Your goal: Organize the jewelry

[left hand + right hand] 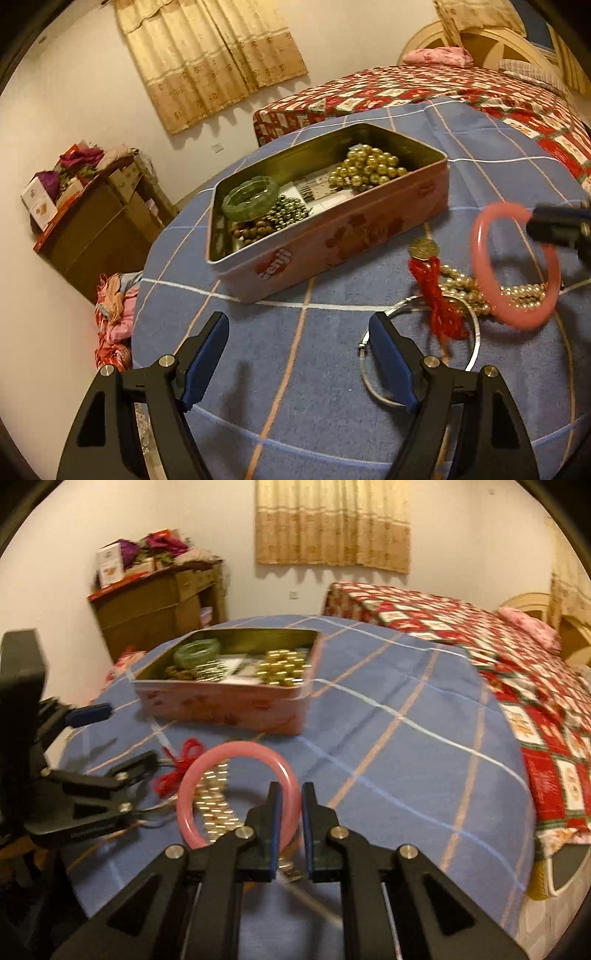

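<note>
- Our right gripper (290,792) has its jaws drawn narrow on the rim of the pink bangle (236,794); the pads pinch the ring's right-hand side, and the rest of the hoop stands out to the left of the jaws and ahead of them.
- In the left wrist view the bangle (515,264) hangs tilted, its lower rim over the pearl strand (480,291); whether it still touches the pearls we cannot tell.
- The relation that counts: the open pink tin (225,705) lies ahead of the right jaws and off to their left, well apart, across the blue checked cover (388,738) of the bench.
- The tin's long axis runs crosswise to the right jaws, its long wall facing us, so we judge a forward carry with a leftward drift would bring the bangle over the rim.
- Our left gripper (299,321) keeps its jaws wide and holds nothing; the tin (332,236) sits just ahead of them.
- The silver wire hoop (476,332) lies at the left gripper's right finger, and the red tassel charm (439,295) lies beyond it to the right.
- Inside the tin we see a green bangle (251,197) and gold beads (369,170), with bare floor between them.
- The right hand is the one loaded; the left is nearer the tin but empty.
</note>
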`<state>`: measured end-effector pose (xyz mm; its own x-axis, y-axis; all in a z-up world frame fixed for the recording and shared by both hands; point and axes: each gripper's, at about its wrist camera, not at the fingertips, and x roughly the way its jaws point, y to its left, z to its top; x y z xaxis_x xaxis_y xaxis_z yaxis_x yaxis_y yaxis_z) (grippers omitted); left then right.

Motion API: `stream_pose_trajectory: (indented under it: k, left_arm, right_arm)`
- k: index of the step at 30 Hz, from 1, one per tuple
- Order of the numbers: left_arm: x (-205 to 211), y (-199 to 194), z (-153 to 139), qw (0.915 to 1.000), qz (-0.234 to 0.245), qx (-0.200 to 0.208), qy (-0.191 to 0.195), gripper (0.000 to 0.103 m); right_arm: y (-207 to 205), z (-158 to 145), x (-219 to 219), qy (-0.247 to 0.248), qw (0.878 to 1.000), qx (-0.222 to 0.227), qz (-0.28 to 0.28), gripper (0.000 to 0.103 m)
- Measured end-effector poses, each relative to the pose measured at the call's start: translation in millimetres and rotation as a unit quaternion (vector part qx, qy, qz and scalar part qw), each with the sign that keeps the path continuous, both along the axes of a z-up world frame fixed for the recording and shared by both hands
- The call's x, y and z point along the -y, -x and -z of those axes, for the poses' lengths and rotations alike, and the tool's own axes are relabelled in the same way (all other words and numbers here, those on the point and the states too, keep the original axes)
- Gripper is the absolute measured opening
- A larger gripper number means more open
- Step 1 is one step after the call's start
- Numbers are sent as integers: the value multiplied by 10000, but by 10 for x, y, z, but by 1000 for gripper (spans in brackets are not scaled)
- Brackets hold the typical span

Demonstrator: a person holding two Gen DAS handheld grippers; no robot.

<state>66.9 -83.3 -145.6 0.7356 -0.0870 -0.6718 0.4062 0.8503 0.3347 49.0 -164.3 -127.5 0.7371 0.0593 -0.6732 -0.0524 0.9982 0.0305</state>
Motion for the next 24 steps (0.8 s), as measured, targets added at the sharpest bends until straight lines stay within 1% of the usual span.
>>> stream_pose_trajectory:
  k: [1,2,5,8,10,11,12,14,16,17,19,22,24]
  left_arm:
    - [11,-11,33,9999,3,-63,-92,78]
    - [-4,-5,34,10000,27,-1,-50,78]
    - [-43,-2,34,10000,42,-29,-41,78]
    - [-45,23,37,9998,140,16,-140,71]
    - [-44,43,53,9995,203,11,-246,48]
    - [-50,36,71,9994,248,-93,-234,18]
    - [-65,35,83,9992,280,-168,-213,7]
    - [-110,33,74,9992,317,-209,-154,5]
    - [-209,5,38,9993,210,-311,62,5]
    - [-240,-8,9,9993,171,-295,159,5]
    - [-302,-1,-35,9993,86,-238,272,4]
    - [-385,-14,-101,9992,-35,-160,355,4]
    - [-407,-18,-116,9991,-74,-130,386,4]
  right_arm:
    - [-4,-7,61,-52,10000,9,75,12]
    - [-17,-20,117,-85,9998,10,157,12]
    - [-41,-28,279,-93,9992,-4,378,12]
    - [-63,2,358,-104,9989,-36,464,13]
    - [-64,16,371,-102,9988,-39,472,12]
    - [-63,18,371,-97,9989,-37,462,12]
    - [-66,20,363,-98,9989,-41,450,12]
    - [-67,36,358,-97,9990,-45,435,12]
    - [-73,60,350,-100,9992,-55,393,12]
    - [-72,71,344,-96,9992,-59,379,9]
    - [-71,80,347,-97,9993,-29,374,9]
    - [-89,89,332,10,9993,-74,365,9]
    - [-84,94,354,6,9990,-47,453,9]
